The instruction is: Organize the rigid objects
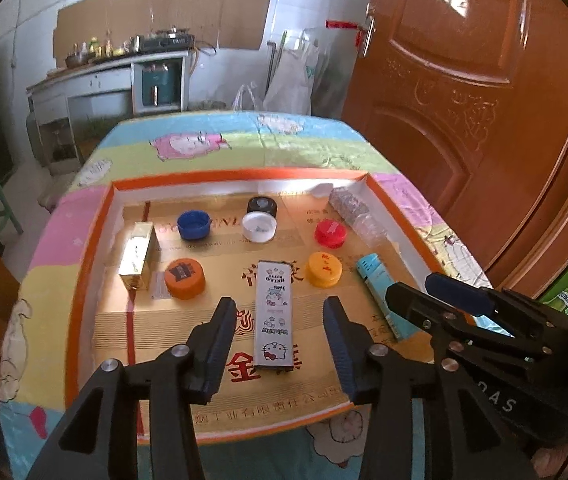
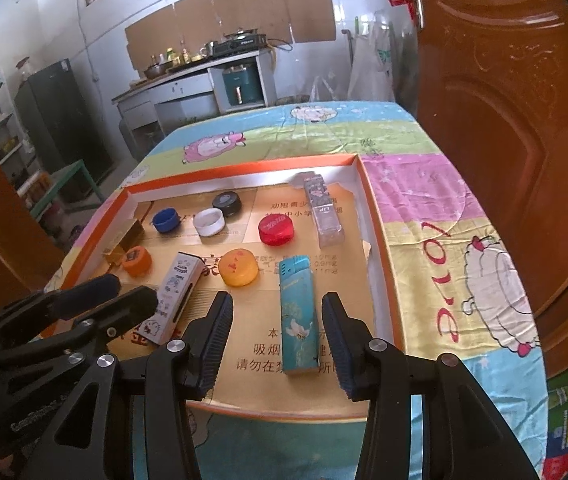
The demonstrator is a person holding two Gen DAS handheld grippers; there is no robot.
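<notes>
The left claw (image 1: 279, 344) stood open, empty, its pads clear of the white lighter (image 1: 273, 316) lying between them on the tray (image 1: 83, 280) floor. The right claw (image 2: 277, 342) was likewise open and empty, straddling the teal lighter (image 2: 299, 316) without contact. Both lighters lay flat, long axis in line with the fingers. Judged from this, each had been set down parallel to its neighbour and freed, so that the pair forms a row at the near edge of the tray.

Beyond the left claw, an orange cap (image 1: 184, 278) lay ahead to the left and a yellow cap (image 1: 324, 269) ahead to the right. Left of the orange cap stood a gold box (image 1: 136, 256) against the tray wall. Farther ahead lay a blue cap (image 1: 193, 230), a white cap (image 1: 259, 227) touching a black cap (image 1: 261, 207) behind it, and a red cap (image 1: 330, 233). A clear lighter (image 2: 323, 210) lay at the far right, beside the wall.

The tray, a shallow orange-rimmed box lid, held every task item; nothing lay on the tablecloth (image 2: 424, 216) around it. The caps appear grouped in loose rows, lighters to the near and right side, which suggests sorting by kind is well along.
</notes>
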